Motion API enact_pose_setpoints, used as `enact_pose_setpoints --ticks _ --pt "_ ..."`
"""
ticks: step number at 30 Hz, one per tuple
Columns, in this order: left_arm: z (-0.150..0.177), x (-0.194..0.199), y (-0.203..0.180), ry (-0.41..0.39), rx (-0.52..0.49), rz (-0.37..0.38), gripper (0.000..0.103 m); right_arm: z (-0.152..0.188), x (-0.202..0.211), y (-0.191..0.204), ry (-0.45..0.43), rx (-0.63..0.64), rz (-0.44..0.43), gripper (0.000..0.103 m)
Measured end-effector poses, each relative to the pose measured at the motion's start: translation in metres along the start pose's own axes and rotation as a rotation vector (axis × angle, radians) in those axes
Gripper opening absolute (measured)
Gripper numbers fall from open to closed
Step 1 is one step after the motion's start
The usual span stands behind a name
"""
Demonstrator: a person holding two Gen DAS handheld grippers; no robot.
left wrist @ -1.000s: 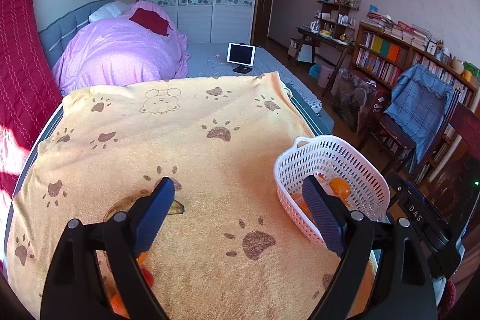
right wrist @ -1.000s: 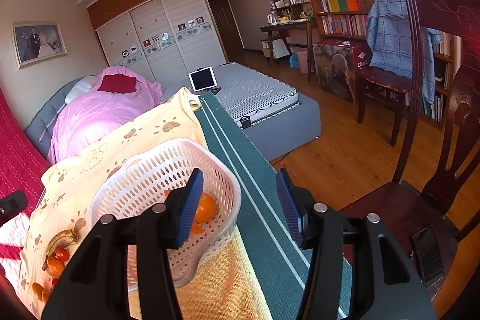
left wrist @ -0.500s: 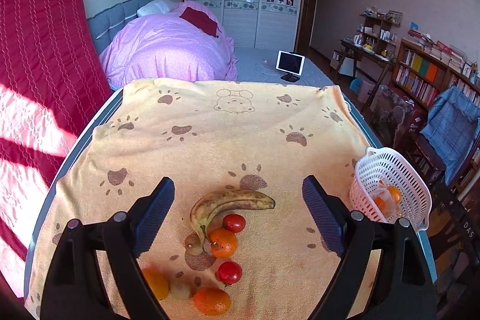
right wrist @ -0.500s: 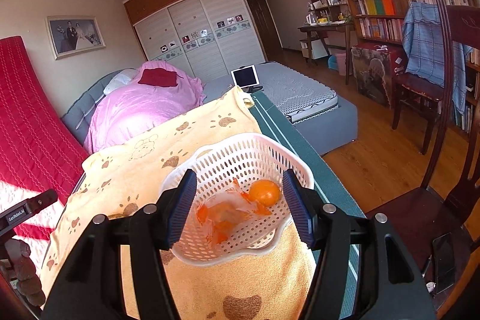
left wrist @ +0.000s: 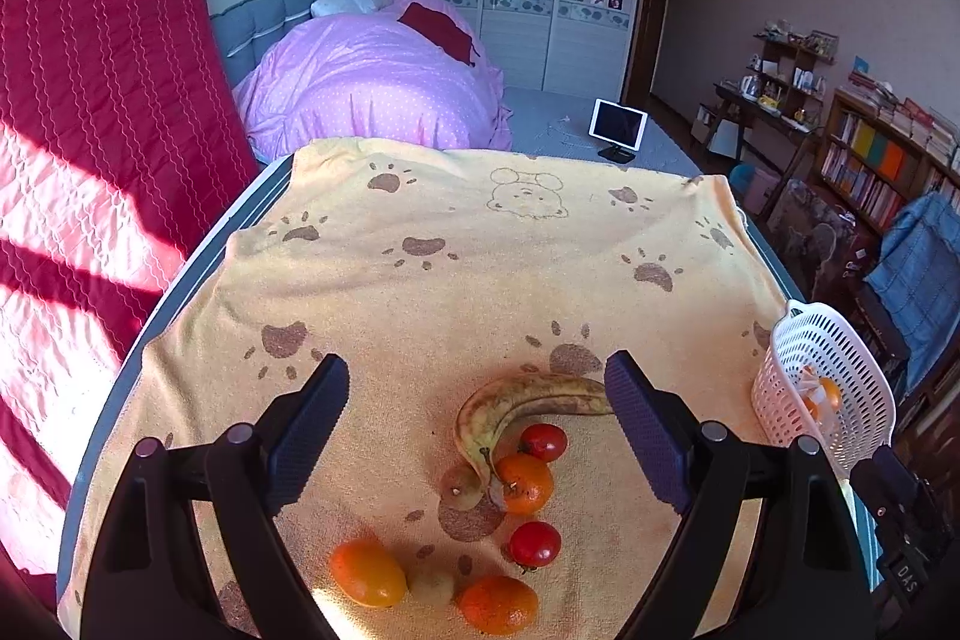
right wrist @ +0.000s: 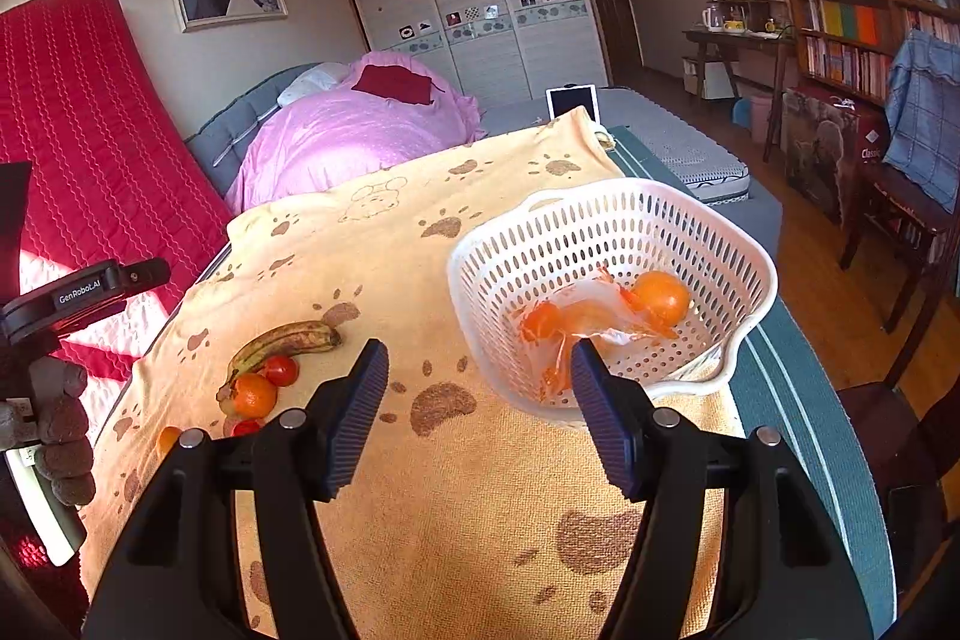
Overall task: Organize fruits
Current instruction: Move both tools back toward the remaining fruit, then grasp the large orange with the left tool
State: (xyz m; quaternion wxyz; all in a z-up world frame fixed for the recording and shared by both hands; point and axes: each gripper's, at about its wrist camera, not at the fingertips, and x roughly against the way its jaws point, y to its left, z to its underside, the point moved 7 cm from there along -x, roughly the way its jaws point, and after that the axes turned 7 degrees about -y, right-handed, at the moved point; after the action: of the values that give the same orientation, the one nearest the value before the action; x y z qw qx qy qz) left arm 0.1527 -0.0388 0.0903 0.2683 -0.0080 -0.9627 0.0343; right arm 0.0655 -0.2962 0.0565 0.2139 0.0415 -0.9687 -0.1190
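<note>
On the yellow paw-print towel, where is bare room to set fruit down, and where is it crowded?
Free: the far half of the yellow paw-print towel, beyond the spotted banana, and the strip between the fruit and the white perforated basket. Crowded: the near cluster of banana, red tomatoes and orange mandarins.

I see a yellow towel (left wrist: 480, 280) printed with brown paw marks, a brown-spotted yellow banana (left wrist: 522, 400), red tomatoes (left wrist: 543, 441), orange tangerines (left wrist: 525, 481), a white perforated basket (right wrist: 612, 244), a pink dotted duvet (left wrist: 372, 94) and a red quilt (left wrist: 90, 70).
</note>
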Motion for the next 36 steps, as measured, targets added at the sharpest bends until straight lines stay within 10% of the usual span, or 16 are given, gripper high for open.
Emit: enact_pose_setpoints --ticks 36 --pt "0.121 -0.015 0.083 0.236 0.155 -0.026 0.085 0.071 -0.027 0.097 0.233 0.111 -0.152 0.065"
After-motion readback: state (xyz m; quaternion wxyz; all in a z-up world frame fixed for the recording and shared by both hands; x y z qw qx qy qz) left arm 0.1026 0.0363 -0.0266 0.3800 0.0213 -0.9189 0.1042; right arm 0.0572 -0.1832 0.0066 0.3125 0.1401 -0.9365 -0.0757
